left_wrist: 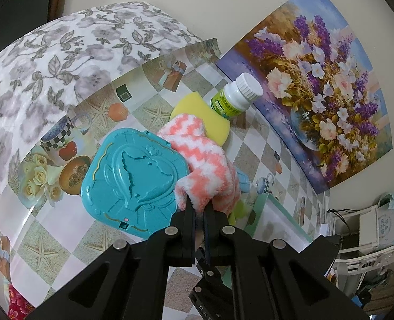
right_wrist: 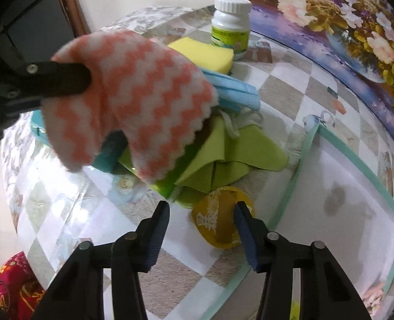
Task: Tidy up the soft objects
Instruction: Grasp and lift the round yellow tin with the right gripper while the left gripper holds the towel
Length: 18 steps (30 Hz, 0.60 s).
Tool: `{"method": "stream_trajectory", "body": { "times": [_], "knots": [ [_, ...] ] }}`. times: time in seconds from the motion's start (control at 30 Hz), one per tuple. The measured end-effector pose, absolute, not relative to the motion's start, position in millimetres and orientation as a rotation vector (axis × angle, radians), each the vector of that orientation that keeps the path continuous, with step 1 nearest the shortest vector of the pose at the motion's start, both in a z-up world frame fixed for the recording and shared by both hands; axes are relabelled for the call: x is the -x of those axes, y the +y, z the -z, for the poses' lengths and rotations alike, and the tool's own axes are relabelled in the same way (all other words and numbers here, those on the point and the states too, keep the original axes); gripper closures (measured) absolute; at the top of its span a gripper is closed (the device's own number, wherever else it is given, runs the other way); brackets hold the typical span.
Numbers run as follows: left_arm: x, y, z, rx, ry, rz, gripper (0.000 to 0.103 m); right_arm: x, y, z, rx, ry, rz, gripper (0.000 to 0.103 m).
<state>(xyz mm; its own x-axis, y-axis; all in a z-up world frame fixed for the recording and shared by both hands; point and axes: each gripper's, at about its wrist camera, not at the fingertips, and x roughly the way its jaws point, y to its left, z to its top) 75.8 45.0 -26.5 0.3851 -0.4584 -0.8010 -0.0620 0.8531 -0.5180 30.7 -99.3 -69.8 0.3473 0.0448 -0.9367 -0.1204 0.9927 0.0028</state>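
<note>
Right wrist view: striped cloth is pinched by left gripper; right gripper half-open, empty; cloth may snag green cloth.

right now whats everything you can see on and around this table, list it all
fuzzy cloth: 1, pink and white zigzag, lifted off the table, pinched by the left gripper
sponge: 1, yellow, far side, beside the bottle
pill bottle: 1, white with green label, upright by the painting
face mask: 1, light blue, under the fuzzy cloth's far edge
green cloth: 1, lime, crumpled mid-table
teal case: 1, turquoise plastic, embossed lid, flat on the table
round packet: 1, yellow-gold, between the right gripper's fingers
tray: 1, white with mint rim, right side
painting: 1, purple and pink flowers, leaning on the wall
left gripper: 1, black, shut on the fuzzy cloth
right gripper: 1, black, open
</note>
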Motion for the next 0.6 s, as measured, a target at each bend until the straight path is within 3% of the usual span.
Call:
{"method": "stream_trajectory", "body": {
  "times": [0.2, 0.3, 0.6],
  "knots": [
    [-76, 45, 27, 0.519, 1.162, 0.267, 0.099, -36, -106, 69, 0.084, 1.197, -0.051, 0.047],
    [-76, 45, 28, 0.524, 1.165, 0.266, 0.099, -41, -107, 72, 0.110, 1.201, -0.051, 0.039],
    [-77, 44, 30, 0.519, 1.174, 0.261, 0.099, -52, -111, 85, 0.150, 1.237, -0.114, 0.037]
  ]
}}
